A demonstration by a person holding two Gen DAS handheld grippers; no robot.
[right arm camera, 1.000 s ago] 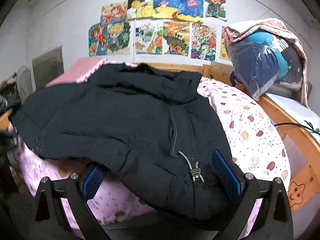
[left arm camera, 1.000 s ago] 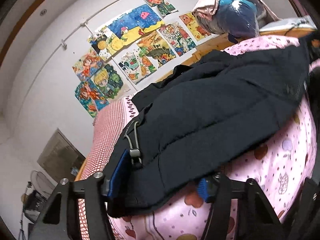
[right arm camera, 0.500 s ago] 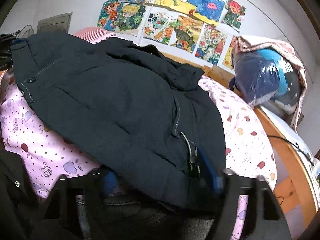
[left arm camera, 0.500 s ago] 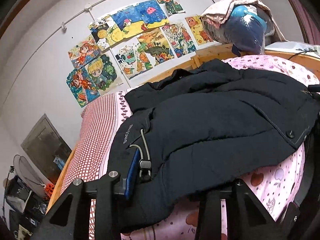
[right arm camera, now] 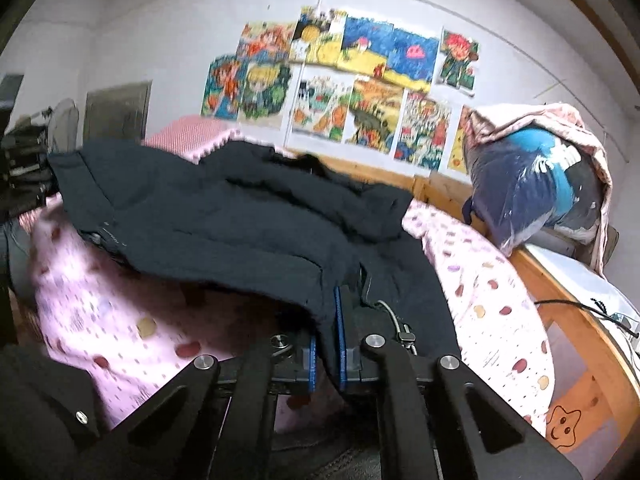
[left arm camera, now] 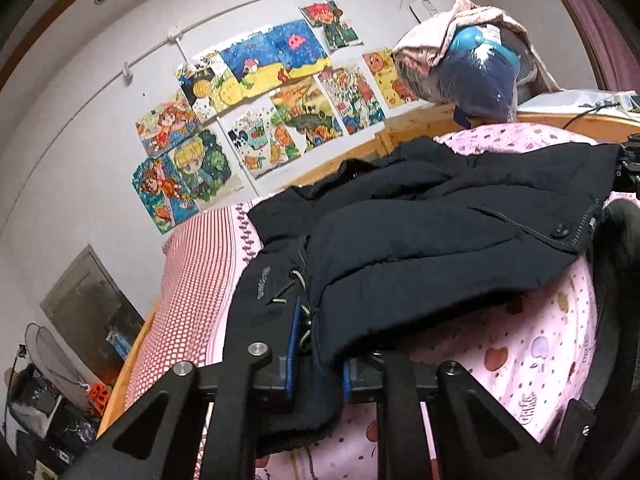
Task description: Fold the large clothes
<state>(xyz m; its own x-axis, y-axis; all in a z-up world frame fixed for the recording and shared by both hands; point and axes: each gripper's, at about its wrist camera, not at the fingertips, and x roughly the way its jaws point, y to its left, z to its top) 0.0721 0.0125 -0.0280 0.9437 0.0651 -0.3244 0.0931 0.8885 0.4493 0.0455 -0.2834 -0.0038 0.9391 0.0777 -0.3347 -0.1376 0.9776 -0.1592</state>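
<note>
Pink-sheeted bed (left arm camera: 540, 344) carries a dark jacket (left arm camera: 440, 240).

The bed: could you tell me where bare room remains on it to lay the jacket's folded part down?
Bare pink quilt shows between the dark jacket and the wooden bed rail, and the checked sheet lies bare on the jacket's other side. The middle is covered, and a bagged bundle crowds the far corner.
</note>
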